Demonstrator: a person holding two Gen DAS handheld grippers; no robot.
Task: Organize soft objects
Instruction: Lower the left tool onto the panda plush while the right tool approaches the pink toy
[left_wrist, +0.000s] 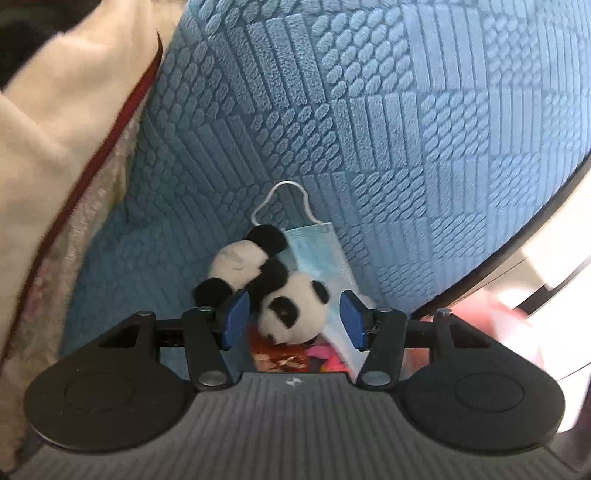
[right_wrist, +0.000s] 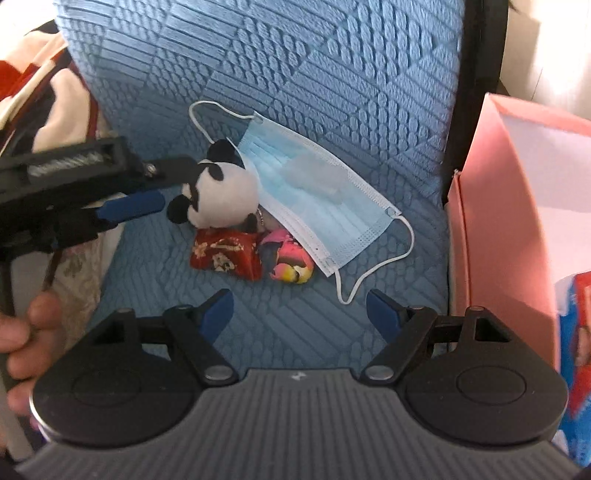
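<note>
Panda toy (left_wrist: 291, 310) sits between the spread left gripper (left_wrist: 295, 319); the face mask (right_wrist: 321, 192) touching it could snag. Right gripper (right_wrist: 301, 310) hovers spread nearby.

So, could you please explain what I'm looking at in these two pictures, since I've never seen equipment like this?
No robot here: a person carries a two-fingered gripper in each hand, with a camera on each looking along its blue-tipped fingers. One picture is from the left gripper, the other from the right gripper; the right view also shows the left gripper coming in from the side. On the blue textured cushion lie a plush panda, a blue face mask, a red patterned pouch and a small pink toy. A pink box stands alongside. Both grippers are open, holding nothing; the left one's fingers flank the panda.
</note>
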